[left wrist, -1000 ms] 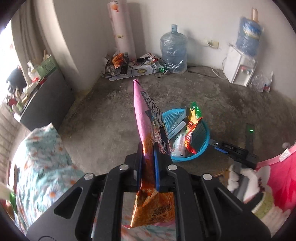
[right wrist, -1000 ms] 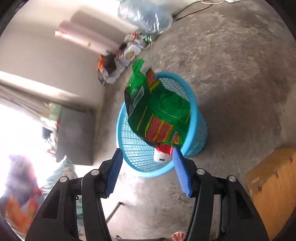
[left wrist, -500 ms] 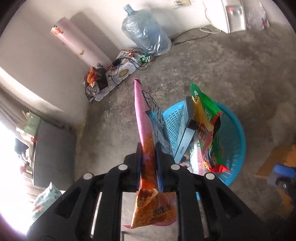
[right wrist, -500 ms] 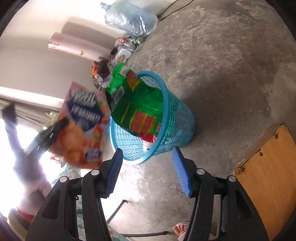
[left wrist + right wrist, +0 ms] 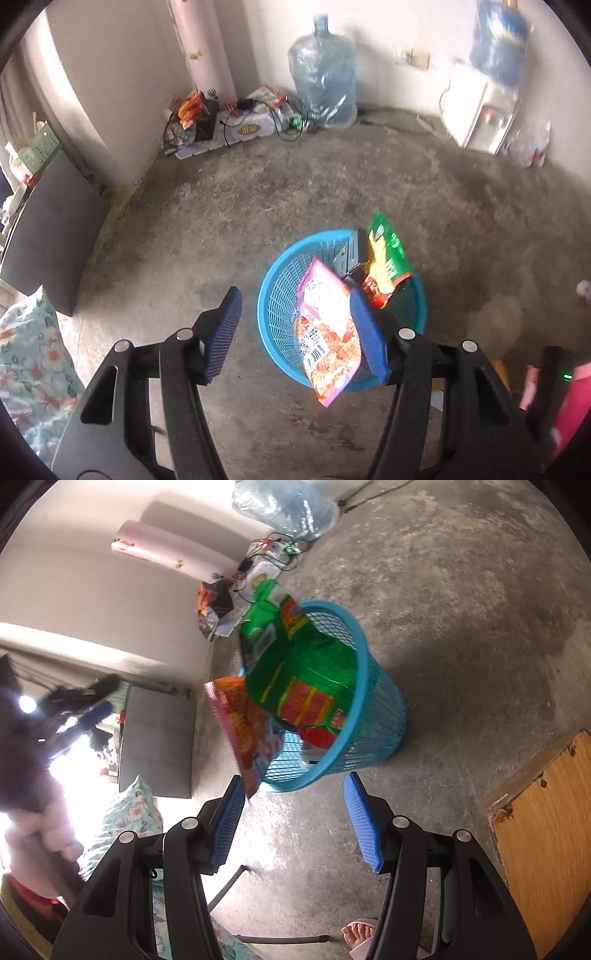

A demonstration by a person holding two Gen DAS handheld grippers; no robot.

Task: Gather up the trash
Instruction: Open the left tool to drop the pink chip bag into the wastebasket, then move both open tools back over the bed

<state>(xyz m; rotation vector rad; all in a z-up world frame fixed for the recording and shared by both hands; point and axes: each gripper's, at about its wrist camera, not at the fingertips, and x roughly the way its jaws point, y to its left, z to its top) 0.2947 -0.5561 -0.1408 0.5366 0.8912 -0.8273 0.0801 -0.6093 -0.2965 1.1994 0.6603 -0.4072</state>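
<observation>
Pink bag (image 5: 327, 328) dropping loose over the basket (image 5: 275, 295), let go by the left gripper (image 5: 295, 332).

The left jaws have just been opening and now stand apart, the bag between them but gripped by neither pad, though it lies close against the right-hand one; its long axis runs from 11 to 5 o'clock, the lower end hanging past the basket's near rim at 6 o'clock; a green bag (image 5: 388, 258) already stands inside at 1 o'clock; the right gripper (image 5: 295, 812) waits empty and spread, basket (image 5: 384, 716) at its 12 o'clock, farther off than the left.
</observation>
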